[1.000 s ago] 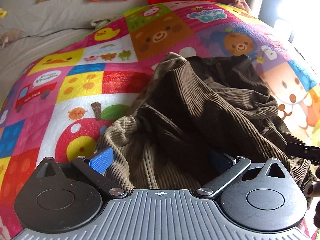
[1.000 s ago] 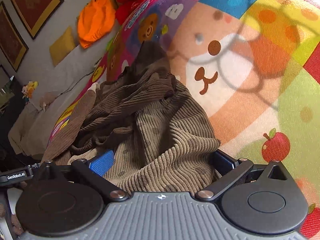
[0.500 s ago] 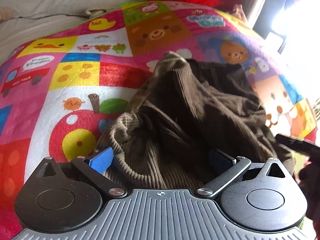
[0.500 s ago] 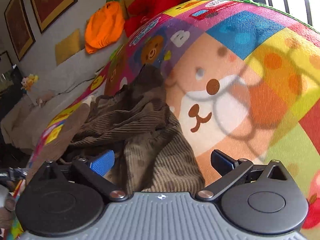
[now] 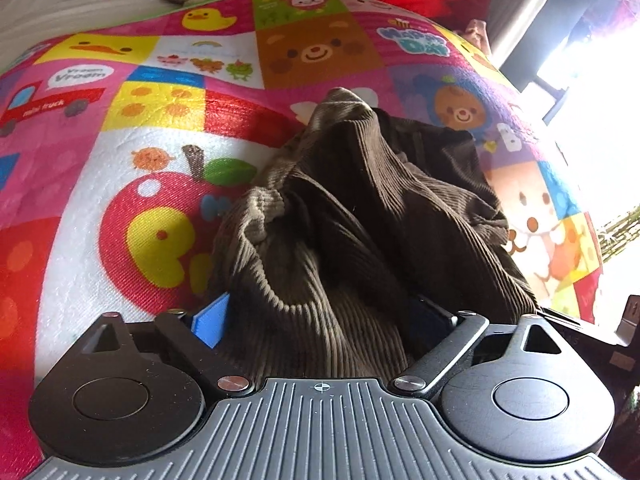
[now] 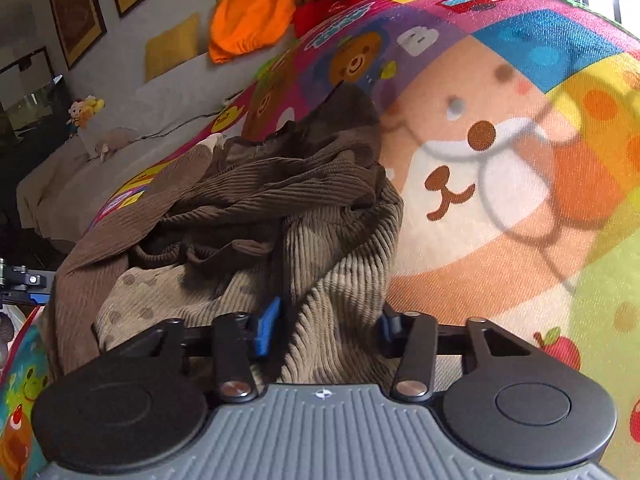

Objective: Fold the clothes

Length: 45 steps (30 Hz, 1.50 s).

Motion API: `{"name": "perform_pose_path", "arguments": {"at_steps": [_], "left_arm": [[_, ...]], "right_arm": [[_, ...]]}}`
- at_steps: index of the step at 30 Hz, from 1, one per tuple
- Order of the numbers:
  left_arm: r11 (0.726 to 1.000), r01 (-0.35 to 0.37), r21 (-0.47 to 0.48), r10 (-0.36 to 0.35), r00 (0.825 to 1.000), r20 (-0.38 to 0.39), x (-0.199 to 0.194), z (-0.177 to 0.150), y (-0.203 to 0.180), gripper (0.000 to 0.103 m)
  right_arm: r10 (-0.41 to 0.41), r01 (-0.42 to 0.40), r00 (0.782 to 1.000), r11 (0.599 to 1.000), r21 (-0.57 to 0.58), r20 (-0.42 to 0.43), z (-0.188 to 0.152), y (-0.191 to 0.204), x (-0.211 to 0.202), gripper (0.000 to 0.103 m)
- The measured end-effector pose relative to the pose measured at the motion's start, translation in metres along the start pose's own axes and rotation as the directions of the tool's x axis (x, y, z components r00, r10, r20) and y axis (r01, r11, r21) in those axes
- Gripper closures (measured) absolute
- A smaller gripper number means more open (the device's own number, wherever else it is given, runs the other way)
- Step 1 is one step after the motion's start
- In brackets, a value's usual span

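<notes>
Both jaws closed onto corduroy garment (image 5: 360,216); mat (image 5: 80,76) reads "Vroom".

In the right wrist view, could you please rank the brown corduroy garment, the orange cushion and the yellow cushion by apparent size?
1. Brown corduroy garment, though it lies nearest the camera.
2. Orange cushion.
3. Yellow cushion.
</notes>
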<state>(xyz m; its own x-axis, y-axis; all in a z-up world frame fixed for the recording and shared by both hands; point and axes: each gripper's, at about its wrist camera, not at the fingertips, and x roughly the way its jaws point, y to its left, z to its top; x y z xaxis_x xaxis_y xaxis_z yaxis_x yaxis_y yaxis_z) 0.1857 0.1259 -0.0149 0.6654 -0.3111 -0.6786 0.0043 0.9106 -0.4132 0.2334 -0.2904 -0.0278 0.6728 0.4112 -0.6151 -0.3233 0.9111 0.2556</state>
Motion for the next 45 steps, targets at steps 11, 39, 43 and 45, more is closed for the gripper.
{"name": "perform_pose_path", "arguments": {"at_steps": [11,39,43,45], "left_arm": [[0.999,-0.022,0.049,0.022,1.000,0.009,-0.040,-0.060,-0.015,0.076],[0.932,0.224,0.287,-0.174,0.966,-0.189,-0.059,-0.134,-0.140,0.074],[0.949,0.085,0.302,-0.105,0.993,0.052,-0.095,-0.081,-0.101,0.092],[0.962,-0.012,0.274,-0.039,0.983,0.181,-0.117,-0.050,-0.075,0.093]], "right_arm": [[0.058,-0.058,0.998,0.998,-0.026,-0.019,-0.056,0.016,-0.061,0.086],[-0.039,0.074,0.965,0.989,-0.126,0.259,-0.066,0.021,-0.209,0.047],[-0.075,0.137,0.965,0.961,-0.240,0.252,-0.066,0.037,-0.195,0.046],[-0.074,0.146,0.971,0.937,-0.317,0.227,-0.063,0.052,-0.181,0.044]]}}
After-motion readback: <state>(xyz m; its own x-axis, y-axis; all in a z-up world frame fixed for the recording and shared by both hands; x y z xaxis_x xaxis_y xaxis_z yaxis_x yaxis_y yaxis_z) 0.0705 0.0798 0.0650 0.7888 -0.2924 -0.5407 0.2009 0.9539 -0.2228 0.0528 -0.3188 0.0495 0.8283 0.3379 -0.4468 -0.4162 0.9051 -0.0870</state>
